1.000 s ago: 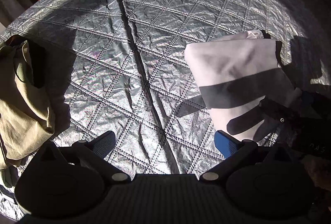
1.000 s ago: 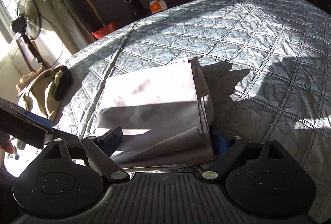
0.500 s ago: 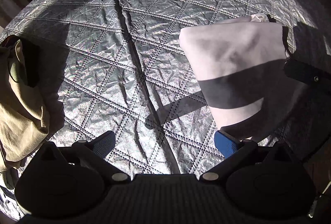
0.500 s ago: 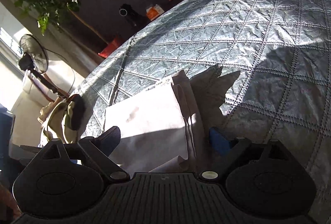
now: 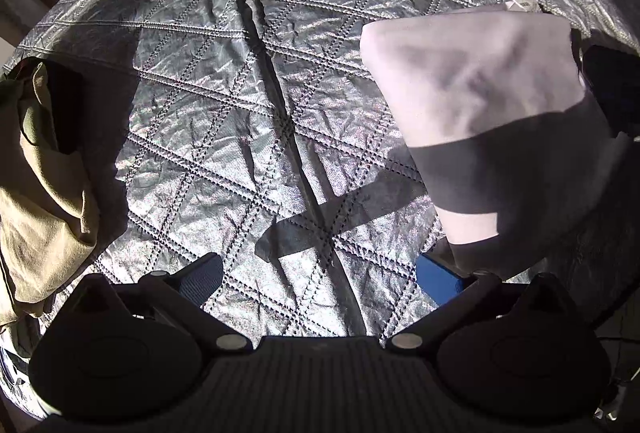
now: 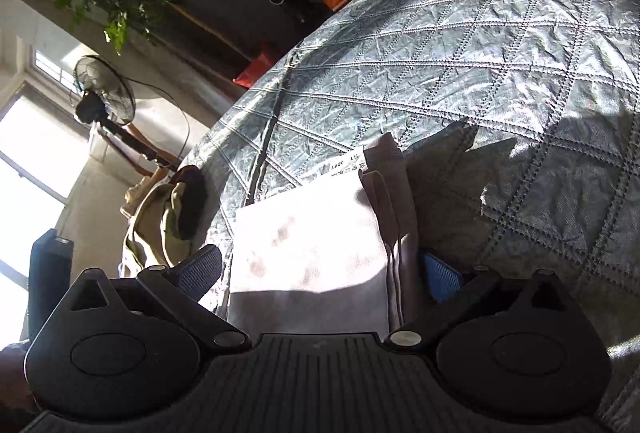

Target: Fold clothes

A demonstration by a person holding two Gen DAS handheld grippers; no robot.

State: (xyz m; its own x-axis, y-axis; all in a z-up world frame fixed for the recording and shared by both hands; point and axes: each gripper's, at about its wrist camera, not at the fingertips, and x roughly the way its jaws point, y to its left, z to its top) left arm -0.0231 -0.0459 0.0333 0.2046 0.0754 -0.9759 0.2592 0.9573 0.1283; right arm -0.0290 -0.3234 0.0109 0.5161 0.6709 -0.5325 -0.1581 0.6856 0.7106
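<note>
The right claw (image 6: 320,273) has just been opening and stands spread, its 2 fingers straddling the near end of the folded white garment (image 6: 308,245) without pinching it, so this fold looks released and finished. The left claw (image 5: 320,273), also spread, holds nothing. The garment lies on the quilted bed (image 6: 500,45), its long axis running away from the right claw, care label (image 6: 348,165) at the far end. Left of the garment sits an unfolded olive garment (image 6: 160,229)

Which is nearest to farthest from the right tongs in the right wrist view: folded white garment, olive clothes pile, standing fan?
1. Folded white garment, lying between the open right tongs.
2. Olive clothes pile, left, at the quilt's edge.
3. Standing fan, far left, by the window.
</note>
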